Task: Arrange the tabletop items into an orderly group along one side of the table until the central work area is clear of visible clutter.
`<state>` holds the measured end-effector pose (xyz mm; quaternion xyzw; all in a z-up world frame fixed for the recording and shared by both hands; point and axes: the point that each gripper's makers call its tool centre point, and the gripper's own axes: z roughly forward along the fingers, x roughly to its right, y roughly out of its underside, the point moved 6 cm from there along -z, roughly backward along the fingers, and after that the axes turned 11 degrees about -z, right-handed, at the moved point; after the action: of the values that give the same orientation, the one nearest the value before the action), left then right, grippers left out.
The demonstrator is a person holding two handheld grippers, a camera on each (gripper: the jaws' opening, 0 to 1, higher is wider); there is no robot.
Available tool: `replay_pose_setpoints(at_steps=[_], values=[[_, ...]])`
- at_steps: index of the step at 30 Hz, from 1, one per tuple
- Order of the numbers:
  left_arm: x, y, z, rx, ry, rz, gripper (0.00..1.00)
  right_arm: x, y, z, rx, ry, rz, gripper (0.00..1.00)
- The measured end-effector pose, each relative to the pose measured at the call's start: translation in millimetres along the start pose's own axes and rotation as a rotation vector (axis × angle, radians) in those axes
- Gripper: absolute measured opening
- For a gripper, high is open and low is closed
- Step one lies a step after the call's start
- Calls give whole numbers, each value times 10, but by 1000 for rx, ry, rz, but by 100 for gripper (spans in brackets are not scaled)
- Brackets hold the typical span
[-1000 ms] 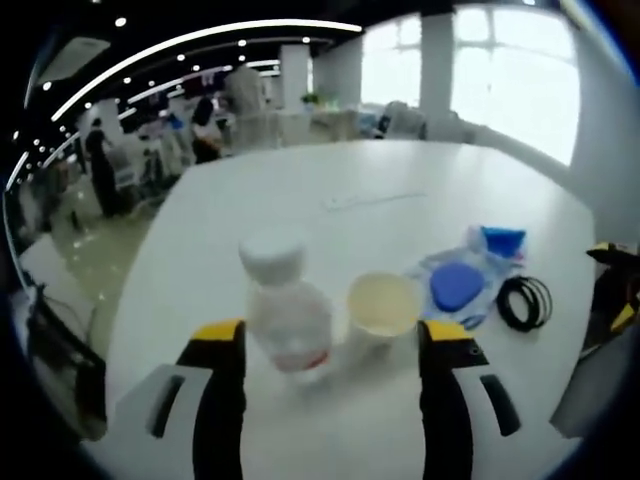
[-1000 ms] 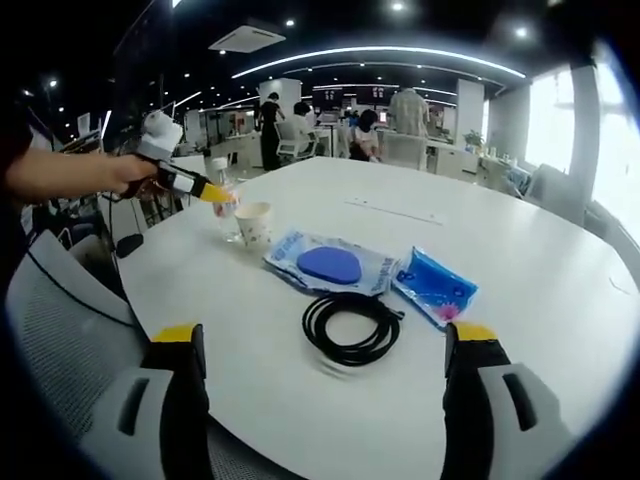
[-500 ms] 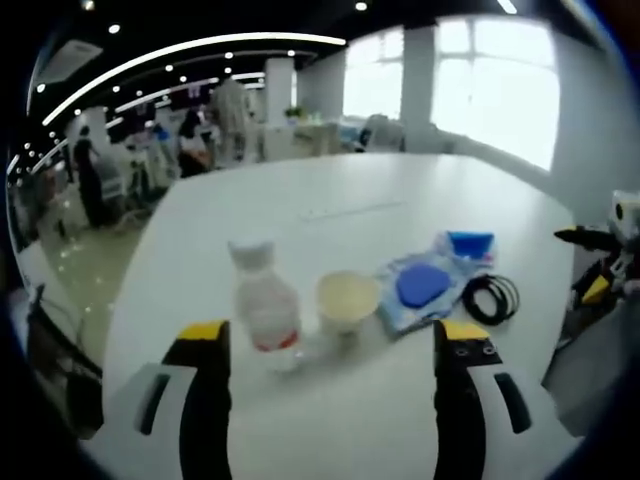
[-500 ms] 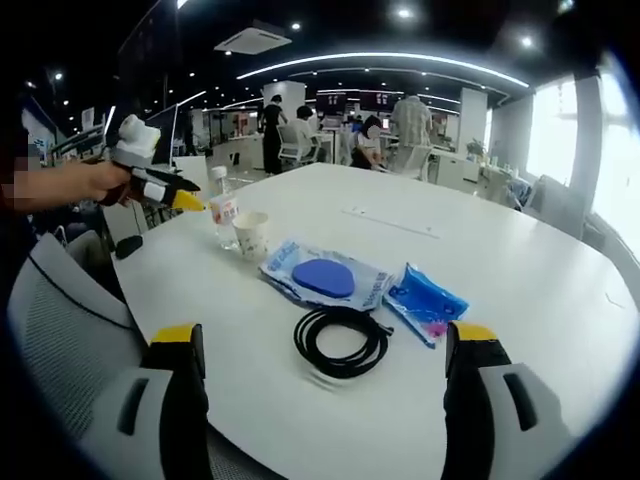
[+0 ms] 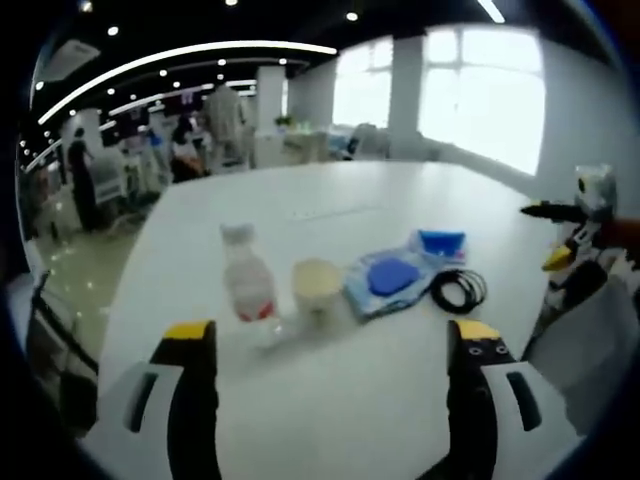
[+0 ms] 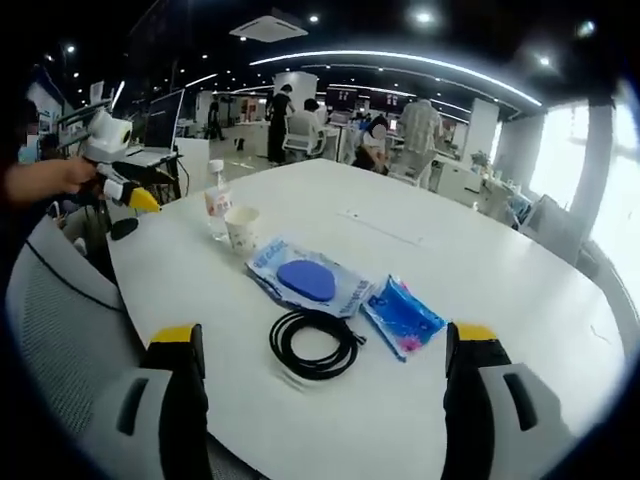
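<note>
Both the left gripper and right gripper are standing released, jaws wide, gripping nothing. On the smooth white table, a clear plastic bottle is standing just beside a paper cup. Next in line are lying a crinkled pouch with a blue oval, a glossy blue packet and a coiled black cable.

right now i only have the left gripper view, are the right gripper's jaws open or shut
Observer: open. In the right gripper view the right gripper has its jaws wide apart with nothing between them, over the near edge of the table.
Operator: ok whats closest to it
Observer: the black cable coil, lying flat just ahead of the jaws.
Operator: and right of that
Observer: the blue packet, which has a pink patch at its near end.
</note>
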<state>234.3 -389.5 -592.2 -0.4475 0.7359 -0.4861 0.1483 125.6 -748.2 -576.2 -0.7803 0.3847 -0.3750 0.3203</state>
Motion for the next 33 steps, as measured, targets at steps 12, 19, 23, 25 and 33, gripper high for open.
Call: replay_pose_setpoints(at_steps=[12,19,23,25,33], values=[[155,181,-293,5,23,41,100,321,-110,118,3,-21,-146,100],[267,349,-456,12,75,-2,100,515,-83,240,-21,-43,-179,100],[345,388,-512,28,96,-3,100,614,-53,315,-35,-51,-199,100],[402,395,-531,39,110,-13,100,655,-31,351,-47,-57,-212,100],[457,379,-575,42,97,25,100,824,80,538,-111,-90,-275,100]])
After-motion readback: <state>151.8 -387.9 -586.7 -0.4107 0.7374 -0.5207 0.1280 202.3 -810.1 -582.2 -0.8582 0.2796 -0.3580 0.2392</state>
